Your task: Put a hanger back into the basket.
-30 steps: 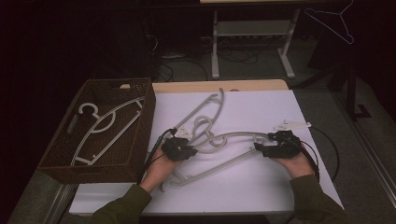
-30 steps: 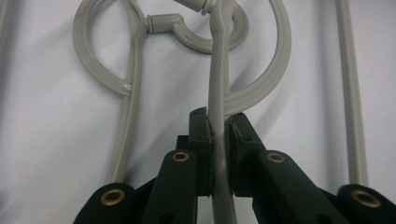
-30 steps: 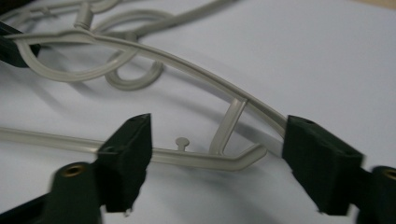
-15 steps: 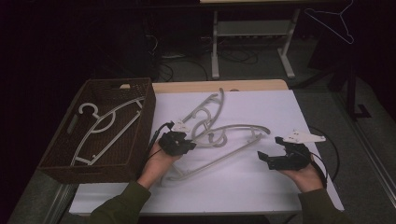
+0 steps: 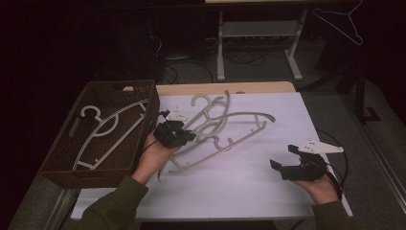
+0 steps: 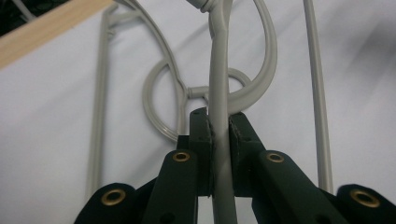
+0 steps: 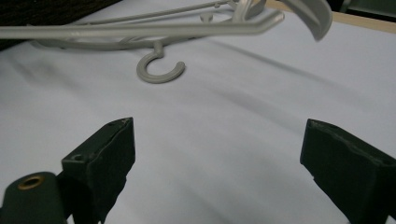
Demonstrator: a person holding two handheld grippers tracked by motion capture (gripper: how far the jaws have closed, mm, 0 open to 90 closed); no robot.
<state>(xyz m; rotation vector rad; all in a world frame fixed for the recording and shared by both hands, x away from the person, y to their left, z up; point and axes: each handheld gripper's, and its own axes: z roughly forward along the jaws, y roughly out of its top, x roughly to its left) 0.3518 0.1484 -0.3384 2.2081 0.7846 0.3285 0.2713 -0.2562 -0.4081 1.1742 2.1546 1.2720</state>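
At the far left a brown basket (image 5: 57,165) stands at the table's edge, and one grey hanger (image 5: 107,129) is laid flat inside it, its hook toward the far wall. This suggests the basket is where the hangers are being gathered.

Just right of the basket, the left gripper (image 5: 184,136) is clamped on the bar of a second hanger (image 5: 215,146). In the left gripper view the jaws are pressed tight on either side of that grey bar (image 6: 219,140), which runs straight up between the pads. The hanger is gripped near one end, so its long arm juts out over the white table (image 5: 249,191) toward the right and appears lifted, a shadow lying under it. A grip near the end would let it be swung over the basket's rim, though the free end may sag or twist.

Under and behind the held hanger, more hangers (image 5: 213,108) lie tangled on the cloth, hooks crossing; one could be dragged along if caught.

At the right, the right gripper (image 5: 289,165) is kept well apart from the pile, near the table's front edge. Its jaws have just been opening and stand wide, nothing between them, only bare cloth seen past them in the right gripper view (image 7: 215,172). The hanger has apparently been released to the left gripper alone.
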